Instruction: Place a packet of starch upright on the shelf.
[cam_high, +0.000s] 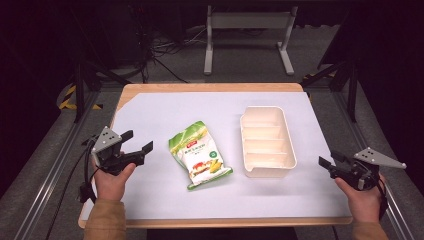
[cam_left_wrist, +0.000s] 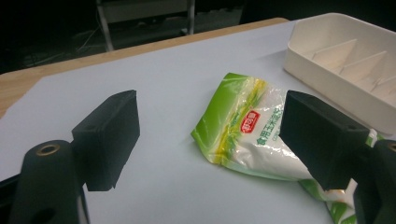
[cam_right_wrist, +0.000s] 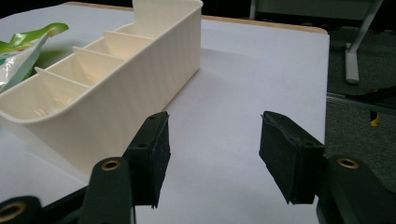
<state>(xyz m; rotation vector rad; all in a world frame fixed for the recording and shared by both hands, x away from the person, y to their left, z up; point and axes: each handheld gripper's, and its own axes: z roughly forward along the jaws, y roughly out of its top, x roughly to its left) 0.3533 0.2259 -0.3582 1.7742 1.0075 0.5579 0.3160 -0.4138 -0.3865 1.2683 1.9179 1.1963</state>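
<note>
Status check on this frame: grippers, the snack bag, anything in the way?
Left gripper open, empty. Right gripper open, empty. Snack bag flat on the sheet, beside the divided tray, untouched. Nothing blocking.

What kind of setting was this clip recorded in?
Probably a lab or data-collection rig, not a home: a table covered by a white sheet stands in a dark room, with loose cables on the grey floor and metal frame rails beside it.

Bare desk (cam_high: 150, 110) is lying open all around; only the snack bag (cam_high: 200, 155) and divided tray (cam_high: 266, 141) are standing mid-desk, near each other.
</note>
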